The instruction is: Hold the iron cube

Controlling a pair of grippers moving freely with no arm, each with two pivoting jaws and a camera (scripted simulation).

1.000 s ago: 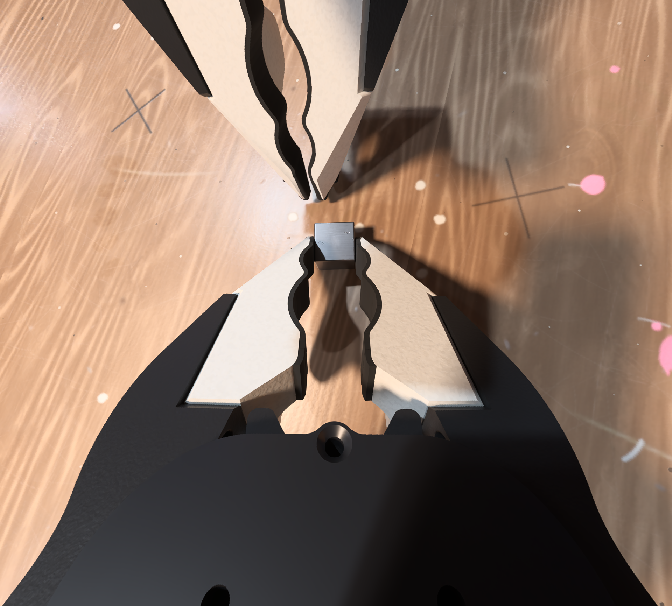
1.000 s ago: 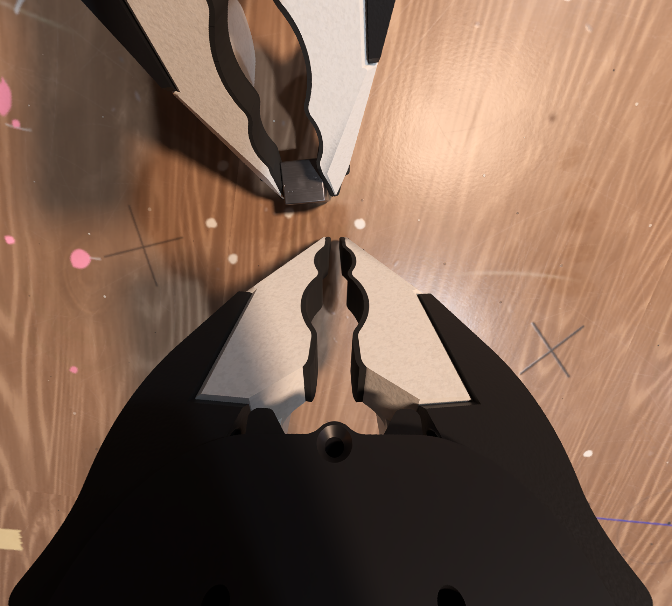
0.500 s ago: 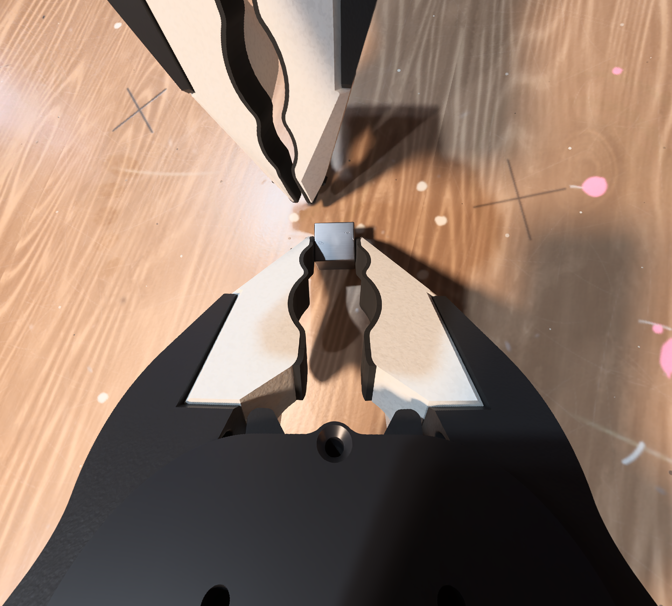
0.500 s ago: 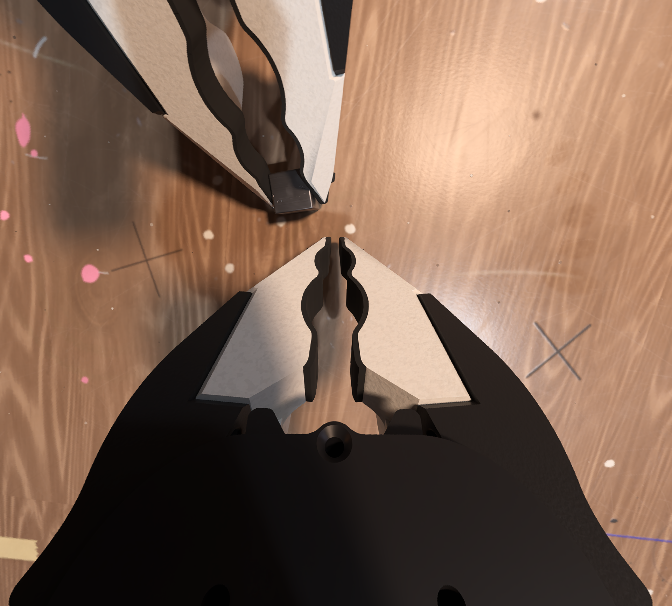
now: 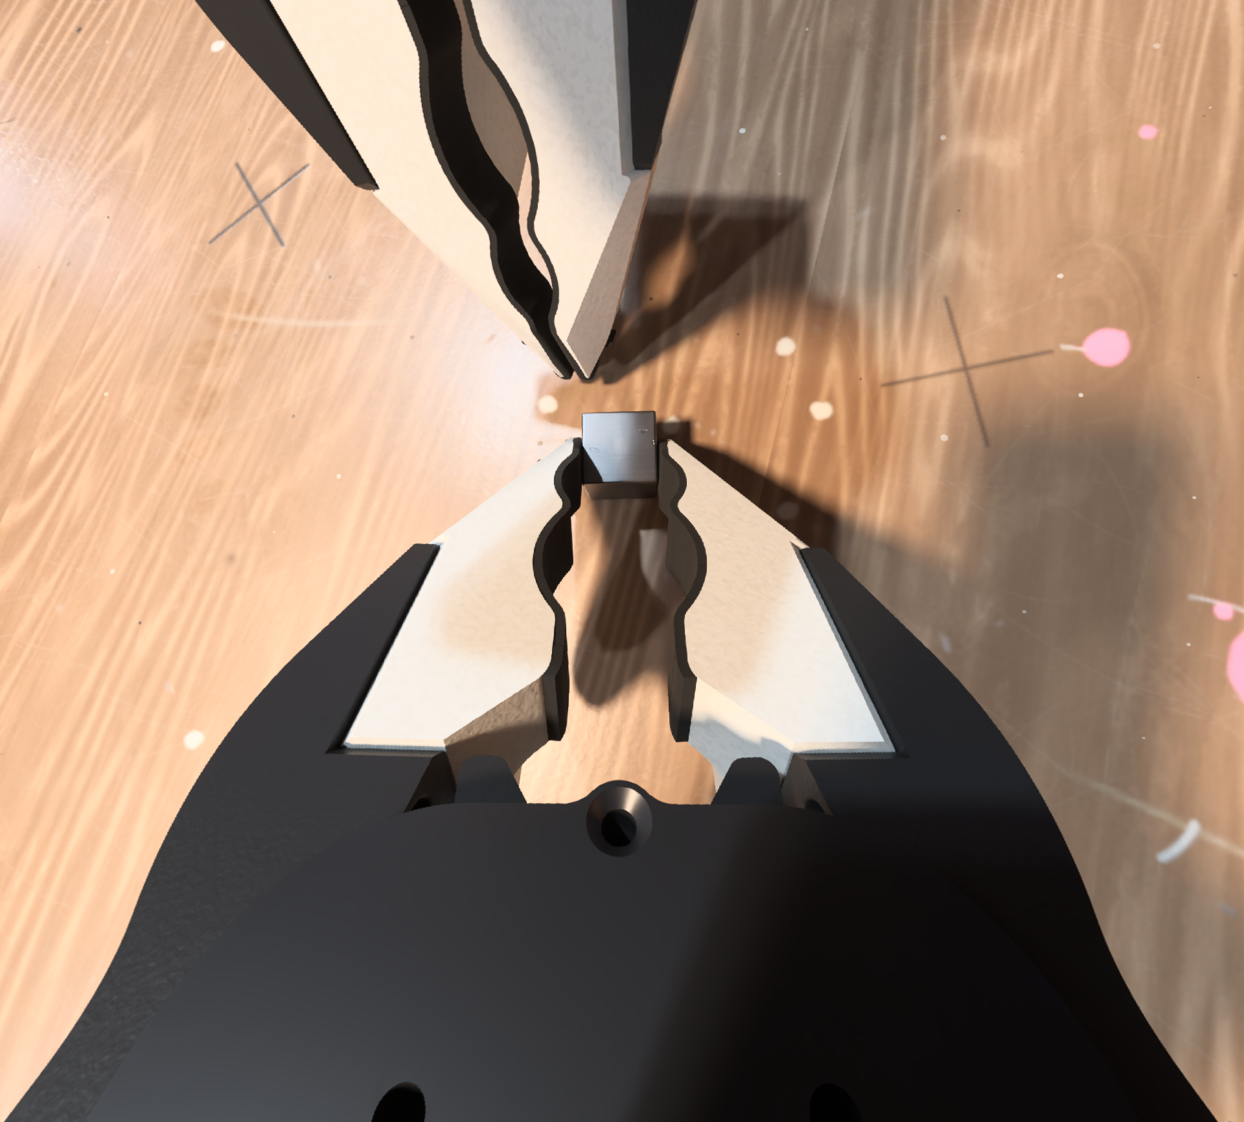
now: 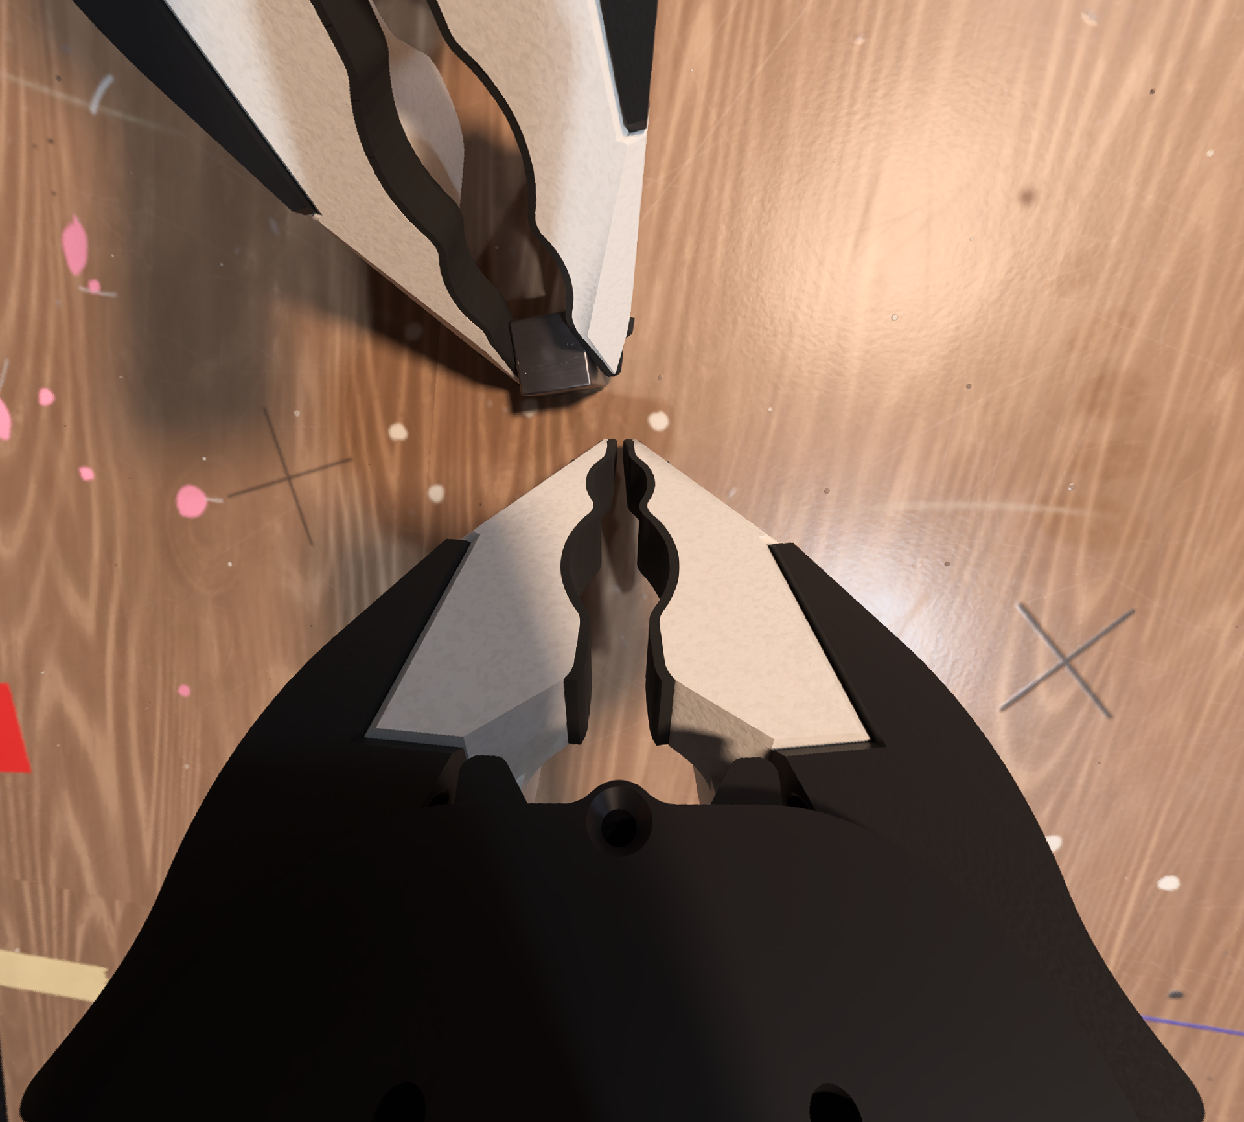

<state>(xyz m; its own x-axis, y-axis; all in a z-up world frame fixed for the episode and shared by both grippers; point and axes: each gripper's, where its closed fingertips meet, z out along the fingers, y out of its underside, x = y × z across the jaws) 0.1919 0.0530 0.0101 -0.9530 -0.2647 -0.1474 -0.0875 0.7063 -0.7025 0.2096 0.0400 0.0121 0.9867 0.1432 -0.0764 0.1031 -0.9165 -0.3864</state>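
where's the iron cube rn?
The cube is pinched between the left gripper fingertips, centre of the left wrist view, just above the wooden table. The shut right gripper tips point at it, close but apart.

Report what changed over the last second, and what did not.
Little changed. The right gripper, shut and empty, shifted slightly, its tips staying just beyond the iron cube. Nothing was taken or let go. The left gripper stays clamped on the cube over the wooden table.
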